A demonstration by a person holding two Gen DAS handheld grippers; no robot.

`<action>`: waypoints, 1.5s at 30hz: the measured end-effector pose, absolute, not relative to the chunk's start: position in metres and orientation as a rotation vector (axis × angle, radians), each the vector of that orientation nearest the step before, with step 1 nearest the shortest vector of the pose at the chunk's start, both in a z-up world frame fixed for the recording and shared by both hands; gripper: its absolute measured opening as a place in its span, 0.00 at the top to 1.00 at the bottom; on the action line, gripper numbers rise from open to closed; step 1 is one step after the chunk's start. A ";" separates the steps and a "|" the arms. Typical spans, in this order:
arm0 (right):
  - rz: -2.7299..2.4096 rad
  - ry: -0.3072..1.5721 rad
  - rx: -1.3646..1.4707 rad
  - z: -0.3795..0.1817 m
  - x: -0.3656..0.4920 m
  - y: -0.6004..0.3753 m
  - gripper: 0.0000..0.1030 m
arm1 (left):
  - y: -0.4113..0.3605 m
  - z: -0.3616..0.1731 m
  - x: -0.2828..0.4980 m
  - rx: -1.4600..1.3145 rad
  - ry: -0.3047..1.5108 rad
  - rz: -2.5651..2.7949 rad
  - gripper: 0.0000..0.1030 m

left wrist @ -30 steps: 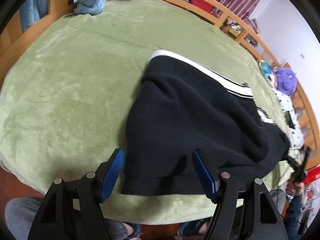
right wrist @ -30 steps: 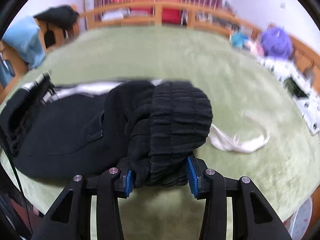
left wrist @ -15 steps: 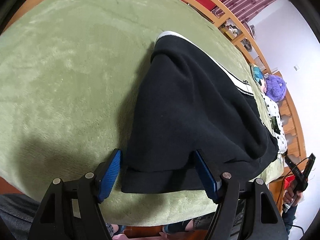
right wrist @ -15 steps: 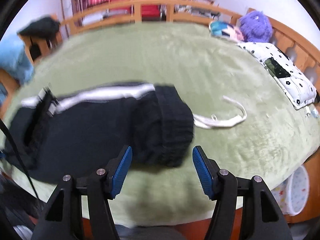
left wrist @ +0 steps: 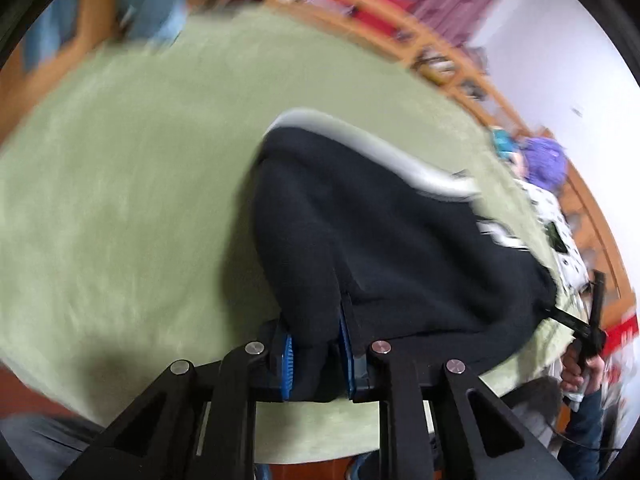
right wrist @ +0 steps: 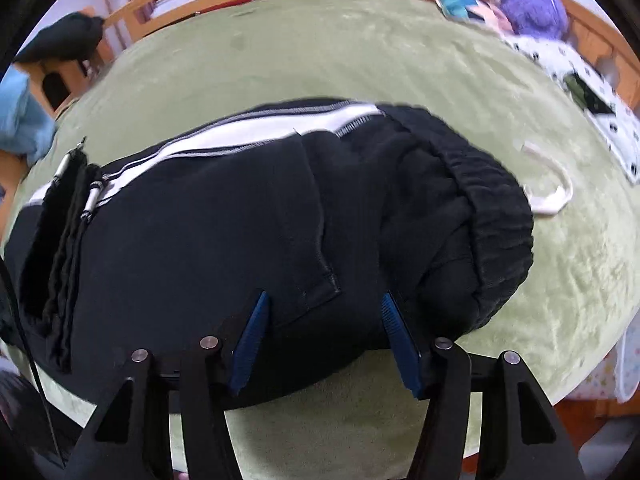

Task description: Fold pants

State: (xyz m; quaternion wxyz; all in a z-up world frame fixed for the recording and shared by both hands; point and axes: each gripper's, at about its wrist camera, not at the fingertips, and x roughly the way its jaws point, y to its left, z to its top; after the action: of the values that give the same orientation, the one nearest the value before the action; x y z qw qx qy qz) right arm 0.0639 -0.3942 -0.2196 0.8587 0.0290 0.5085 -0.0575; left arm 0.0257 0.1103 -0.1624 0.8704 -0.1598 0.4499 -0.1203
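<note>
Stage: partway; black track pants (right wrist: 224, 240) already doubled into a short thick bundle, not yet a neat flat stack.
Done, by the look: length folded over at least once; ribbed waistband (right wrist: 492, 216) rolled round at the right end of the bundle.
Left, as a guess: one more fold or a squaring-up; edges uneven, waistband end bulging.
Location: on the green fleece blanket (right wrist: 320, 60) covering the bed, near the edge closest to the person.
Left gripper (left wrist: 318, 354): jaws drawn close and clamped on a pinch of the pants' near hem; fabric bunched between the blue pads.
Right gripper (right wrist: 324, 344): jaws apart, straddling the near edge of the bundle; no sure contact visible, no pinch.
Look of pants: soft thick fleece, matte black; white side stripe (right wrist: 256, 132) along the far edge; drawcord with metal tips (right wrist: 94, 196) at the left end.
Nearby: loose white strap (right wrist: 548, 196) on the blanket just beside the waistband.
Image quality: left wrist view motion-blurred, detail poor.
</note>
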 end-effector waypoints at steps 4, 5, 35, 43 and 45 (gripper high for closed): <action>-0.105 0.972 0.098 -0.188 0.041 -0.416 0.47 | 0.042 -0.070 0.035 -0.195 0.809 -0.386 0.83; -0.103 0.960 0.111 -0.182 0.036 -0.423 0.47 | 0.022 -0.054 0.038 -0.167 0.788 -0.413 0.83; 0.074 0.775 0.423 -0.174 0.066 -0.553 0.32 | -0.182 -0.161 0.103 -0.208 1.086 -0.456 0.37; 0.109 1.061 0.503 -0.249 0.096 -0.550 0.30 | -0.181 -0.232 0.116 -0.339 1.167 -0.528 0.19; 0.112 1.090 0.509 -0.255 0.102 -0.541 0.24 | -0.179 -0.244 0.120 -0.417 1.191 -0.551 0.23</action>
State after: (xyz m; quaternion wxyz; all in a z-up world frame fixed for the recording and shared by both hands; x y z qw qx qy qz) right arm 0.1019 -0.5410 -0.2552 0.8232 0.2391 0.5123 0.0528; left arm 0.1204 -0.1785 -0.2437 0.7722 -0.1923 0.5497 -0.2541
